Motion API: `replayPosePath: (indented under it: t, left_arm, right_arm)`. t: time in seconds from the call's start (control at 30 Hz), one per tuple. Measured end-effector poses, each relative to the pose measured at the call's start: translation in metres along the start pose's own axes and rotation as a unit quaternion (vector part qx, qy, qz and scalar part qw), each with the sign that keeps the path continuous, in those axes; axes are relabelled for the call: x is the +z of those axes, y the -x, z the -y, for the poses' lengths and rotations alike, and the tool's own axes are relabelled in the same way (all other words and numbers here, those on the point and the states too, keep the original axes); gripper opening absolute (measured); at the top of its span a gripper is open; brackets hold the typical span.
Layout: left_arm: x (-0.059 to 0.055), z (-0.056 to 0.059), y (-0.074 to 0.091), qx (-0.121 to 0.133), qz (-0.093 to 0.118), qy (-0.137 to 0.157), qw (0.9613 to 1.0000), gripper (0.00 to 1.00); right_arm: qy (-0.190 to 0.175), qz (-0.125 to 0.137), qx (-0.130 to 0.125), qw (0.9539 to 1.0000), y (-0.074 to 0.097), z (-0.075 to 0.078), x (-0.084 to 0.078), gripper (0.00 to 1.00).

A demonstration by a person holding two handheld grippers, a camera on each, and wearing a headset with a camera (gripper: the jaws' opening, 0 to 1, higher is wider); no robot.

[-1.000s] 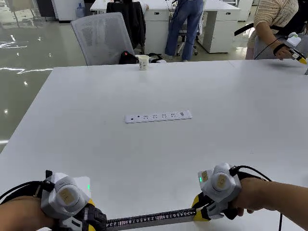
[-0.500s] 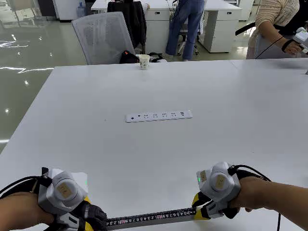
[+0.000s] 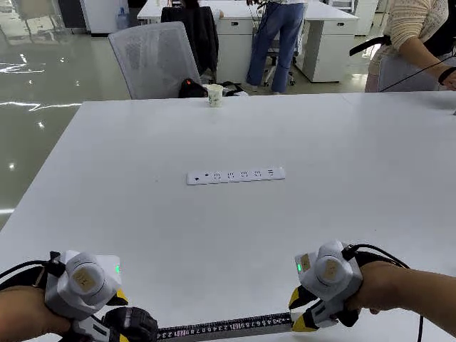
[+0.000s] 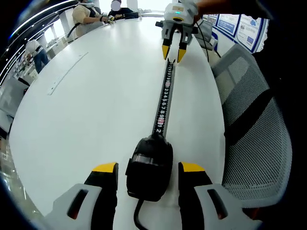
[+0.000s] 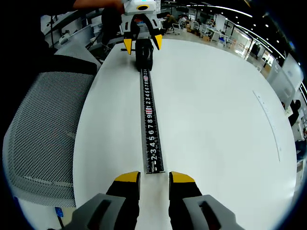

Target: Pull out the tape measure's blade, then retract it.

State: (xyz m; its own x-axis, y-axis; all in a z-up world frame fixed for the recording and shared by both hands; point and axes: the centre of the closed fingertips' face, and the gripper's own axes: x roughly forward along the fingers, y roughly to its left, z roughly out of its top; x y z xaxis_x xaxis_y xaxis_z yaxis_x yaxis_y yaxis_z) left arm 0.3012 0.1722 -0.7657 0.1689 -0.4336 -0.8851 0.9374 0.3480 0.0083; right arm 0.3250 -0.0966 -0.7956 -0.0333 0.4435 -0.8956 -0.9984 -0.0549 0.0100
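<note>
**L gripper (image 4: 148,168) out left, blade (image 5: 150,115) a bit longer**

vs 1 s ago: L gripper moved outward w/ case (image 4: 149,160); R gripper (image 5: 154,176) approx put.
Blade flat on bench (image 3: 235,235) along near edge.
Case sits between L jaws, which are spread w/ slim gaps each side; can't tell if clamped.
Blade end at R jaw tips, narrowly apart; pinch unclear.
Handling, prob: case rigid, grip its flanks. Blade thin and springy, snaps back, so hold it by the end hook.
</note>
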Motion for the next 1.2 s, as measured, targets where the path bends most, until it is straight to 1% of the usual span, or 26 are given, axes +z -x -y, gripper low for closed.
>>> replayPosePath:
  t: [0.13,0.2,0.27,0.33,0.47,0.53,0.67,0.73,0.77,0.8,0.9,1.0,1.07,1.1,1.13,1.17,1.2]
  left_arm:
    - [0.0,0.002,0.002,-0.004,0.006,0.007,0.9999,0.51]
    - [0.002,0.003,0.003,-0.008,0.012,0.018,0.9997,0.55]
    - [0.003,0.005,0.004,-0.011,0.014,0.02,0.9996,0.58]
    - [0.004,0.009,0.004,-0.019,0.017,0.021,0.9995,0.59]
    - [0.003,0.012,0.004,-0.026,0.013,0.024,0.9993,0.63]
    - [0.002,0.015,0.003,-0.031,0.012,0.029,0.999,0.67]
    - [0.001,0.016,0.002,-0.036,0.013,0.035,0.9987,0.7]
    - [0.001,0.017,0.002,-0.037,0.015,0.035,0.9986,0.73]
    - [0.001,0.017,0.002,-0.037,0.016,0.035,0.9985,0.74]
    - [0.001,0.017,0.002,-0.037,0.015,0.036,0.9985,0.75]
    - [-0.002,0.018,0.002,-0.043,0.012,0.043,0.9981,0.79]
    - [-0.005,0.018,0.002,-0.041,0.01,0.041,0.9983,0.83]
    - [-0.005,0.019,0.003,-0.045,0.013,0.046,0.9979,0.86]
    - [-0.004,0.019,0.004,-0.047,0.018,0.057,0.9971,0.89]
    - [-0.002,0.02,0.004,-0.048,0.024,0.079,0.9954,0.92]
    - [0.001,0.021,0.004,-0.052,0.033,0.09,0.994,0.94]
    - [0.003,0.02,0.005,-0.053,0.041,0.091,0.9936,0.96]
  right_arm:
    - [-0.004,0.004,0.001,1.0,0.002,-0.002,0.002,0.23]
    - [-0.011,0.004,0.0,0.9999,0.003,-0.003,0.001,0.26]
    - [-0.019,0.008,0.003,0.9998,0.003,-0.005,0.001,0.28]
    - [-0.03,0.009,0.004,0.9995,0.004,-0.007,0.0,0.31]
    - [-0.041,0.012,0.004,0.9991,0.006,-0.007,-0.001,0.36]
    - [-0.049,0.013,0.004,0.9987,0.008,-0.007,-0.001,0.4]
    - [-0.052,0.015,0.005,0.9985,0.009,-0.009,-0.001,0.44]
    - [-0.054,0.016,0.009,0.9984,0.008,-0.012,-0.001,0.5]
    - [-0.055,0.015,0.012,0.9983,0.007,-0.013,-0.002,0.52]
    - [-0.058,0.013,0.016,0.9981,0.008,-0.015,-0.002,0.52]
    - [-0.061,0.011,0.016,0.9979,0.007,-0.016,-0.003,0.56]
    - [-0.066,0.014,0.02,0.9975,0.007,-0.018,-0.003,0.57]
    - [-0.065,0.013,0.023,0.9975,0.006,-0.02,-0.004,0.6]
    - [-0.068,0.011,0.027,0.9973,0.006,-0.021,-0.005,0.61]
    - [-0.069,0.011,0.028,0.9971,0.006,-0.022,-0.005,0.61]
    - [-0.071,0.011,0.028,0.997,0.006,-0.022,-0.005,0.63]
    - [-0.074,0.011,0.029,0.9967,0.007,-0.023,-0.005,0.64]
